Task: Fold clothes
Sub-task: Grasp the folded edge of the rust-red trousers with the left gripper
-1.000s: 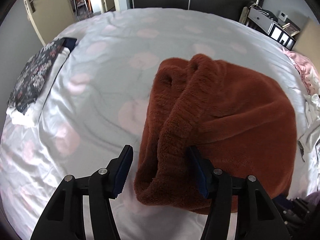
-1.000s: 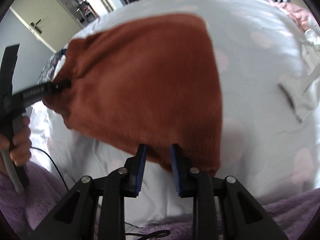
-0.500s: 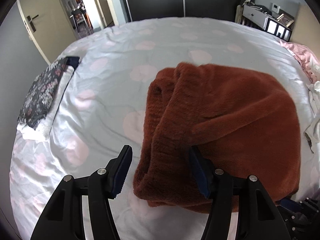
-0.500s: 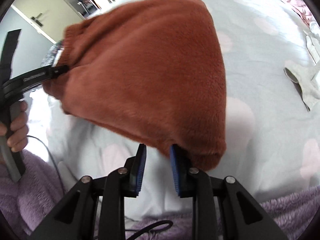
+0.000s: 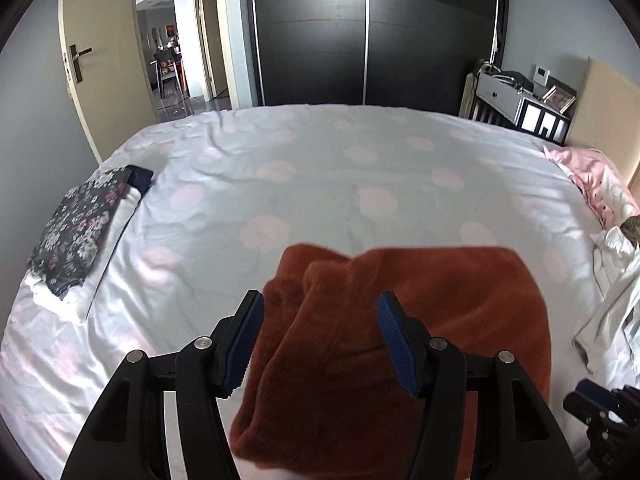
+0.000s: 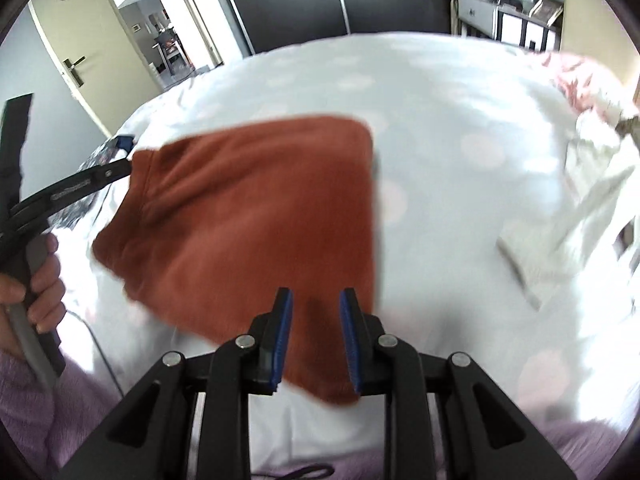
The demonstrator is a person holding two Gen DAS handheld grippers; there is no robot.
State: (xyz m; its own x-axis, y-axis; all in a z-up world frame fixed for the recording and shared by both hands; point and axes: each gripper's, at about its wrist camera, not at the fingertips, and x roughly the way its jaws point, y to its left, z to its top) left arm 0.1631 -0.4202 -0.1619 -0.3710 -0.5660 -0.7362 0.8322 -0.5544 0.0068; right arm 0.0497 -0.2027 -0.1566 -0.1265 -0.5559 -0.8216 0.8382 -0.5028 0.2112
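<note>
A folded rust-brown fleece garment (image 5: 400,344) lies on the white bedsheet with pale pink dots (image 5: 320,184) near the front edge. My left gripper (image 5: 320,340) is open, its jaws wide over the garment's left folded edge, holding nothing. In the right wrist view the garment (image 6: 256,216) lies flat ahead. My right gripper (image 6: 316,336) is open a little, jaws over the garment's near corner, not clamping it. The left gripper's black finger (image 6: 80,188) touches the garment's left corner there.
A folded floral garment on white ones (image 5: 76,240) sits at the bed's left edge. White clothes (image 5: 612,300) and a pink pillow (image 5: 592,176) lie at the right. A dark wardrobe (image 5: 360,40), an open door (image 5: 88,60) and a shelf unit (image 5: 520,104) stand beyond.
Both grippers pulled back and tilted up, so more of the bed and room shows. The right gripper's jaws opened slightly. The garment lies still.
</note>
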